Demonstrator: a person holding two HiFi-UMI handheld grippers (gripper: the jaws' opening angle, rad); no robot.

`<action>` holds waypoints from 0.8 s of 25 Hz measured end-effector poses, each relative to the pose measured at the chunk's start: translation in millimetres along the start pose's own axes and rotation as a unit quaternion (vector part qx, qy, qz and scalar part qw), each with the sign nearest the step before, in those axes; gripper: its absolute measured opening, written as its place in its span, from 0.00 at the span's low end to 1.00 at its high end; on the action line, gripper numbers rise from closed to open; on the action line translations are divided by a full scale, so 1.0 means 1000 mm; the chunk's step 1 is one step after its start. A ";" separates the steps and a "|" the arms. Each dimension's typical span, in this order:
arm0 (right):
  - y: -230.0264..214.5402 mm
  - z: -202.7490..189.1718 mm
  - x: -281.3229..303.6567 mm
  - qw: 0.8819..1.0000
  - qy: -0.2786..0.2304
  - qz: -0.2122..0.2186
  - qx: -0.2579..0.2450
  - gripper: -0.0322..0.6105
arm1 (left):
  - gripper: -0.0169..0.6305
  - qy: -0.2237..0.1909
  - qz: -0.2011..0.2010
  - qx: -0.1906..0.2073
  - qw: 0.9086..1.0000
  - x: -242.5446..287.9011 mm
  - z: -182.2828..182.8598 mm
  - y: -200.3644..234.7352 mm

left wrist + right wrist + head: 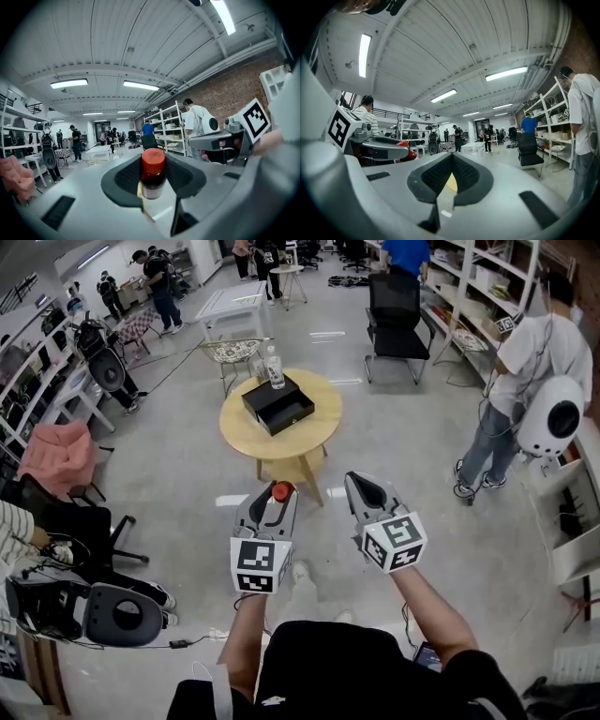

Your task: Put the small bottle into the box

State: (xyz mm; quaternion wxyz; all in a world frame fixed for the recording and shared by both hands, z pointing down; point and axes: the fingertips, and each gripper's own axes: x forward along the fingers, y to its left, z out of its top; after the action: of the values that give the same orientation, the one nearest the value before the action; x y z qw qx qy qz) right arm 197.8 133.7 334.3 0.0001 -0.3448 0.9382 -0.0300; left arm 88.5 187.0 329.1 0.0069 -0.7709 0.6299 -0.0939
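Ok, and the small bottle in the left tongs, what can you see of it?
The small bottle has a red cap, a dark body and a pale band low down. It stands upright between the dark pads of the left tongs, which pinch its sides, in the air short of the round table with the black box.

Strip lights (pixel 69 83) hang above a pale floor (pixel 178 474)

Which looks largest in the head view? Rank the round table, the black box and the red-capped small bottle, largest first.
1. the round table
2. the black box on it
3. the small bottle: only its red cap shows in the left gripper, so its full size is unsure
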 end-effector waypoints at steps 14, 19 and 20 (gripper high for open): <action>-0.030 -0.008 0.124 1.000 0.013 0.010 0.001 0.05 | 0.26 0.004 0.009 -0.009 1.000 0.087 -0.010 0.092; -0.046 -0.004 0.186 1.000 0.016 0.008 0.000 0.05 | 0.26 0.000 0.008 -0.007 1.000 0.130 -0.006 0.139; -0.048 -0.002 0.197 1.000 0.016 0.007 0.001 0.05 | 0.26 0.000 0.007 -0.007 1.000 0.138 -0.004 0.149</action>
State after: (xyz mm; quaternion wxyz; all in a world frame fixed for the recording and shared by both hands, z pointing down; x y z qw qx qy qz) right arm 78.5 -30.6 342.5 -0.0142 -0.3374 0.9406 -0.0358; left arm -30.2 22.7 333.1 0.0021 -0.7664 0.6361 -0.0899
